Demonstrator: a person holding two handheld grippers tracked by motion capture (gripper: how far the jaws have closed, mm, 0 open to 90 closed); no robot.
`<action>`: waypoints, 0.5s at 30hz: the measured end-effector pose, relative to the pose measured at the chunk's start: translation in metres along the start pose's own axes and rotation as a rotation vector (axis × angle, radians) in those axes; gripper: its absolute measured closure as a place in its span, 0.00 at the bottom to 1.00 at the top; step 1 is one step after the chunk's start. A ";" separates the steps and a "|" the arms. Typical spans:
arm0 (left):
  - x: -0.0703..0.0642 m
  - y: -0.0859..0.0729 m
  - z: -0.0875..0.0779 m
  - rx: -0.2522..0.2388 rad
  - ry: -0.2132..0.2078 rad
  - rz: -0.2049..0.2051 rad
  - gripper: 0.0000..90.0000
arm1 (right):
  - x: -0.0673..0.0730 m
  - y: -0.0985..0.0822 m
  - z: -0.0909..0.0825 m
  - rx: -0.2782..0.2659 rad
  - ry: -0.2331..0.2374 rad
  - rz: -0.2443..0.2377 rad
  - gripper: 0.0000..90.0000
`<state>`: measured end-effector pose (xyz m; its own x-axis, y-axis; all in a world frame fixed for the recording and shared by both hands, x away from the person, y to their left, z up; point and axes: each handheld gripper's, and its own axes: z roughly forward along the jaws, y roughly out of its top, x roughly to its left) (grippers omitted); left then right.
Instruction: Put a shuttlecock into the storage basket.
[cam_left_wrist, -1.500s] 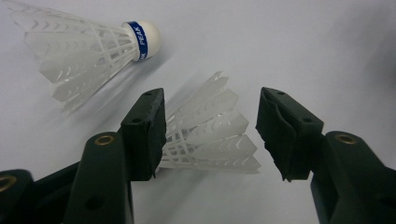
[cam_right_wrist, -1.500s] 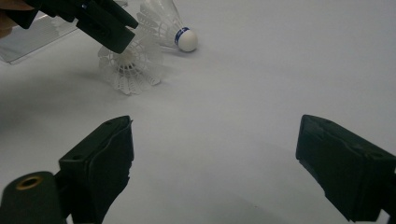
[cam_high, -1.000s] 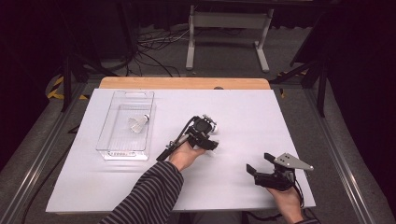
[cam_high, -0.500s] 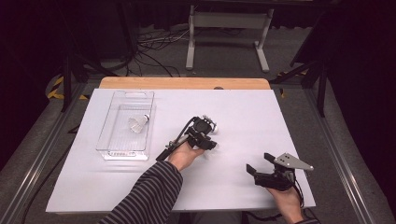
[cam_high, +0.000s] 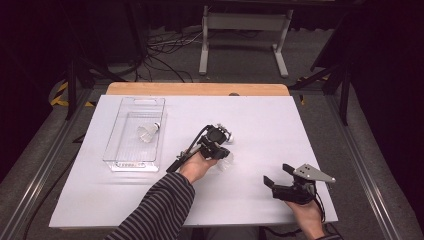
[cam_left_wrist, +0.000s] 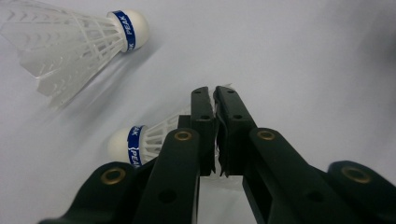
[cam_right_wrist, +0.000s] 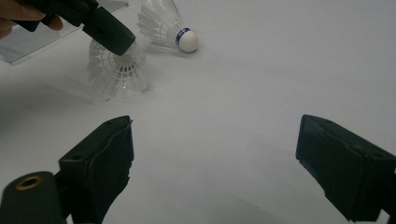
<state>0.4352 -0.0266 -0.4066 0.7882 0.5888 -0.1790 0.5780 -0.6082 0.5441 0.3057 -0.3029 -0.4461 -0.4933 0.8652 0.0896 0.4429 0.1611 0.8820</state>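
On the white counter (cam_high: 260, 135), a clear plastic tray (cam_high: 116, 150) holds one shuttlecock. Mid-counter, the left gripper (cam_left_wrist: 214, 100) has just closed, pinching a white feathered shuttlecock with a blue band (cam_left_wrist: 154, 137). The right gripper (cam_right_wrist: 212, 163) hangs wide, holding nothing.

Open table (cam_high: 280, 125) surrounds the shuttlecocks (cam_right_wrist: 168, 23); only the clear tray (cam_high: 112, 150) blocks leftward.

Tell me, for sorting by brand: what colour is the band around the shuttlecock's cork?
Blue with white lettering, on the shuttlecock; clearest in the left gripper view.
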 end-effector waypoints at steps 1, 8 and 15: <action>0.001 0.000 0.000 0.000 -0.005 0.001 0.98 | 0.000 0.000 0.000 0.000 0.000 0.000 0.13; 0.001 0.000 -0.002 -0.002 -0.003 0.013 1.00 | 0.000 0.000 0.000 -0.001 0.001 0.000 0.13; 0.003 -0.001 -0.013 -0.009 0.017 0.025 1.00 | 0.000 0.000 0.000 0.000 -0.002 0.001 0.13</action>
<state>0.4342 -0.0173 -0.3973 0.7985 0.5827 -0.1513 0.5562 -0.6179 0.5557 0.3058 -0.3028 -0.4462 -0.4916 0.8662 0.0892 0.4428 0.1605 0.8821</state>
